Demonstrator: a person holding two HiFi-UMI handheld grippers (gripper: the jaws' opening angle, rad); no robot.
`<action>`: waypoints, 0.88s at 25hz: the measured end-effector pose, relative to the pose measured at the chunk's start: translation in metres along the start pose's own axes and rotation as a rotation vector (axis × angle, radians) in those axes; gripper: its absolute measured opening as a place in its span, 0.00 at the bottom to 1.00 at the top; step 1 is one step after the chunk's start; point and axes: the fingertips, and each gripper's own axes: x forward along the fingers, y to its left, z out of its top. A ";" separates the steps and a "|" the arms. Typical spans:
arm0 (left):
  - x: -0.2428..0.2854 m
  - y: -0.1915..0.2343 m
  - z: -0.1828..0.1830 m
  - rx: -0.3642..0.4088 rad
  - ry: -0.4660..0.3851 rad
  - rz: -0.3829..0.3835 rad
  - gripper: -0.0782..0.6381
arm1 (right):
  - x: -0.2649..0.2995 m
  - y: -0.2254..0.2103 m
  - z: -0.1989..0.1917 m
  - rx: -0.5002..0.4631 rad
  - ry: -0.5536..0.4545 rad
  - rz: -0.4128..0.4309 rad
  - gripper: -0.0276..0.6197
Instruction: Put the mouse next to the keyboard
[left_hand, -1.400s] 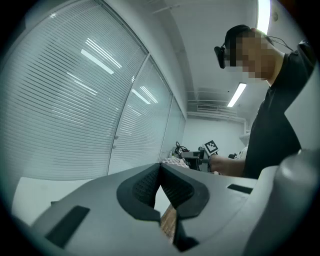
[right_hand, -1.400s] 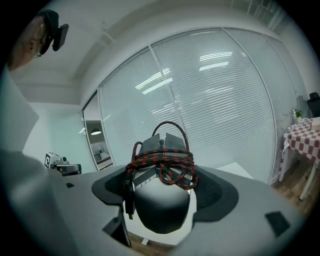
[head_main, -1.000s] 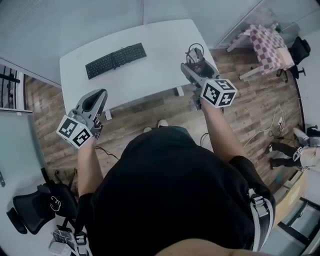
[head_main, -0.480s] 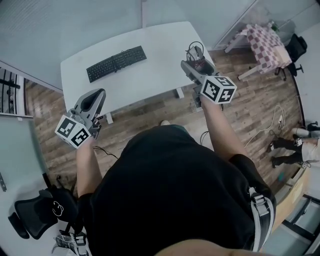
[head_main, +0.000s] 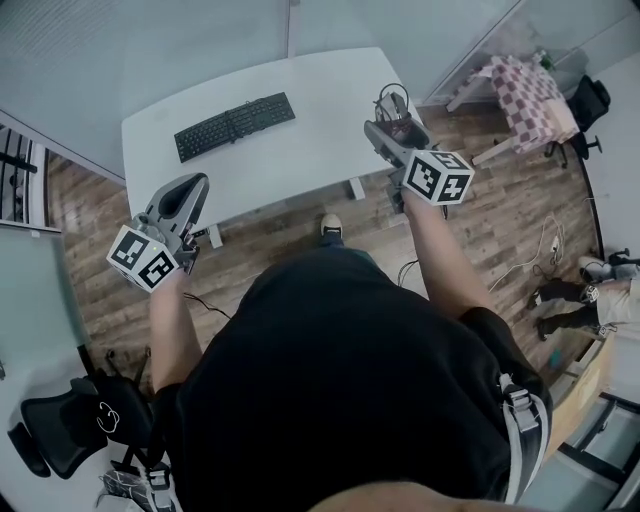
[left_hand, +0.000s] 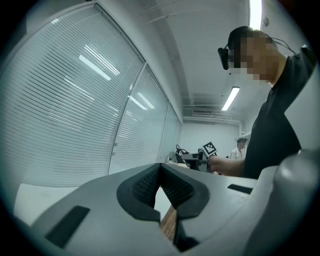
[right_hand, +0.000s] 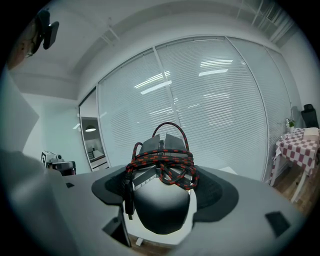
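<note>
2 fingers (right_hand: 216, 192) of right gripper (right_hand: 162, 184) clamp mouse (right_hand: 161, 214).

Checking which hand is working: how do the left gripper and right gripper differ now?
The left gripper is shut on nothing; the right gripper clamps the mouse, its red-black cable wound round it. The left gripper hangs by the near left corner of the table, the right gripper at its right end. Both are grey with marker cubes.

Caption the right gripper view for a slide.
Right tool holding a mouse wrapped in its red-and-black cable, window blinds behind.
</note>
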 end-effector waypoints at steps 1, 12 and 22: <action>0.000 -0.001 -0.001 0.000 -0.002 -0.002 0.14 | 0.000 0.000 0.001 -0.002 -0.002 -0.002 0.67; 0.020 0.009 -0.005 0.004 0.028 0.006 0.14 | 0.010 -0.028 0.001 0.017 -0.007 -0.025 0.67; 0.050 0.020 -0.007 0.008 0.048 0.016 0.14 | 0.031 -0.061 -0.001 0.032 0.007 -0.029 0.67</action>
